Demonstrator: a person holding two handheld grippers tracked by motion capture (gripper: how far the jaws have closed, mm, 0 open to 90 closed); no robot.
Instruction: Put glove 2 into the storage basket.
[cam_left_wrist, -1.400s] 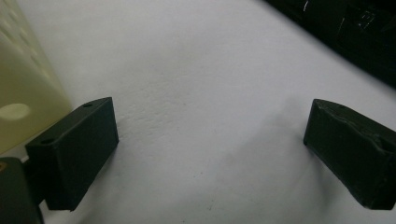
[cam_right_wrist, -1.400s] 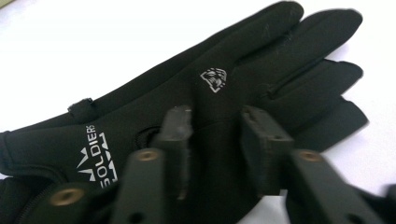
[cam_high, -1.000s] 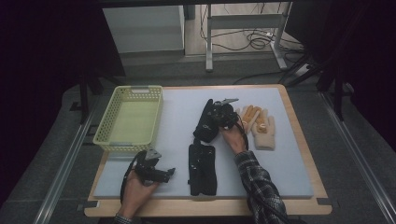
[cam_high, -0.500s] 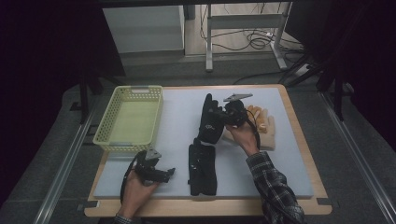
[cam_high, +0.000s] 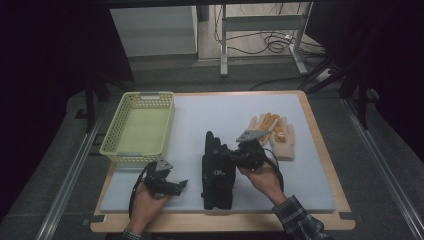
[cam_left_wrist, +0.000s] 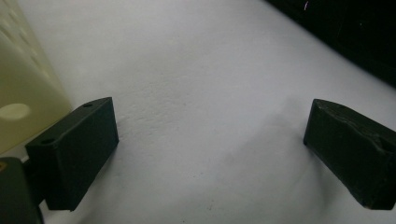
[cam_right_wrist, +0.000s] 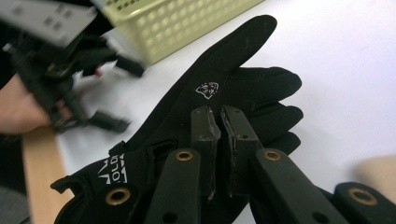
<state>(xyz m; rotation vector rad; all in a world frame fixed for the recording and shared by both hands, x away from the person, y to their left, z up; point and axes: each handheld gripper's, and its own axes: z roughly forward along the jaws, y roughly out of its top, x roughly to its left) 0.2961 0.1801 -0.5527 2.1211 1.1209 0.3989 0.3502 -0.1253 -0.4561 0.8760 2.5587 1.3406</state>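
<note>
gently now, right gripper (cam_right_wrist: 219, 116) pressed together over black glove (cam_high: 217, 172) at mat centre, left gripper (cam_left_wrist: 210, 154) spread wide near basket (cam_high: 138, 127): pinch fabric firmly before lifting.

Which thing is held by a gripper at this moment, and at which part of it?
The right gripper is shut over the black glove, apparently pinching its palm fabric; the pinch itself is hidden. The left gripper is open over the mat, holding nothing.

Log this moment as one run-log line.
right hand-held gripper: shut over black glove | left hand-held gripper: open over mat | yellow basket: empty | tan gloves: untouched
</note>
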